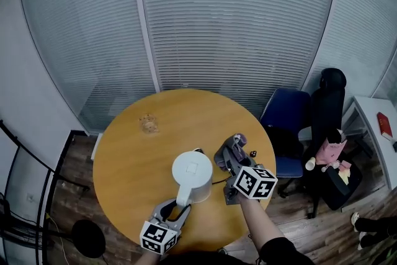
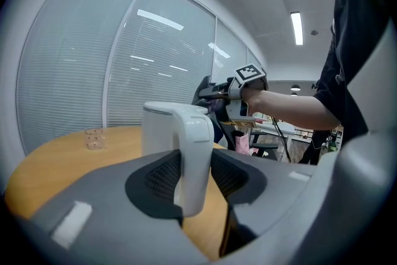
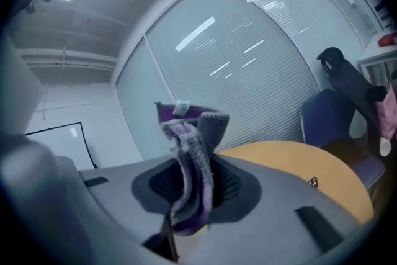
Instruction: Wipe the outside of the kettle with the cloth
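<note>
A white kettle [image 1: 191, 177] stands upright near the front of the round wooden table [image 1: 133, 152]. My left gripper [image 1: 177, 213] comes in from the near edge, shut on the kettle's handle [image 2: 192, 158], which fills the gap between the pads. To the right of the kettle, raised above the table, is my right gripper [image 1: 228, 153]. It is shut on a grey and purple cloth [image 3: 189, 177] that sticks up and hangs from between the jaws. Cloth and kettle are apart. The left gripper view shows the right gripper [image 2: 212, 94] just behind the kettle [image 2: 166, 127].
A small clear glass [image 1: 148, 123] stands on the table's far left part. A tiny dark item [image 1: 252, 153] lies near the right edge. Right of the table are a blue chair [image 1: 288, 115] and a black chair with a pink bag [image 1: 330, 149].
</note>
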